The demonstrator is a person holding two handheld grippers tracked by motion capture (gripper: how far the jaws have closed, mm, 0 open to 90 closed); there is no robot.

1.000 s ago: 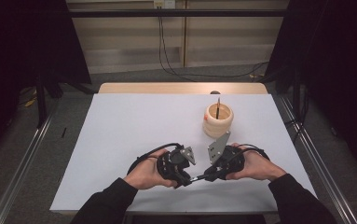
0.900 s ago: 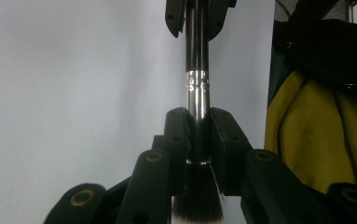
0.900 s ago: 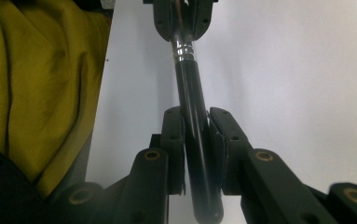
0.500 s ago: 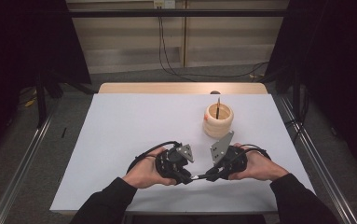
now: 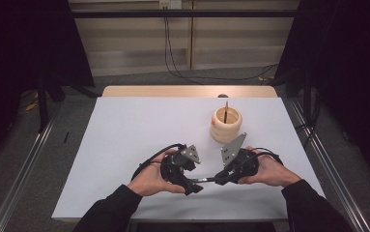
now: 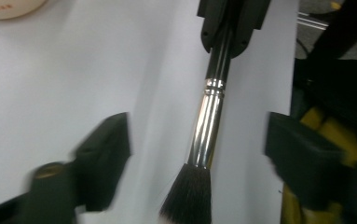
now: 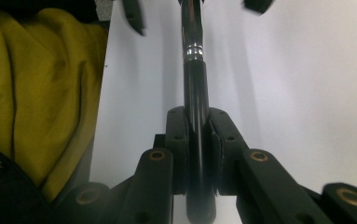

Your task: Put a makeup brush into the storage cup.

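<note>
- The makeup brush [image 6: 209, 125] lies level between my two grippers, just above the front part of the white surface [image 5: 139, 125]; its dark bristle tuft points toward the left gripper, its black handle toward the right.
- My right gripper [image 7: 197, 140] has its fingers [image 7: 178, 140] closed firmly on the black handle, just behind the chrome ferrule; this grip now carries the brush alone.
- My left gripper [image 6: 197, 154] has just been opening: its fingers [image 6: 105, 154] stand wide on either side of the ferrule and tuft, blurred in the left gripper view, with the brush between them but clear of both pads.
- I judge the hand-over from left to right as done at this point; the brush has changed grip without touching the surface.
- The round wooden holder [image 5: 226, 124] stands well beyond the grippers, toward the far right of the surface, with one thin upright tool [image 5: 226, 112] already in it.
- Left to do, in my judgement: draw the left gripper away from the tuft, then carry the brush to the holder and stand it inside, handle or tuft down as the grip allows.
- A person's sleeves and a yellow garment [image 7: 36, 93] border the near edge.
</note>
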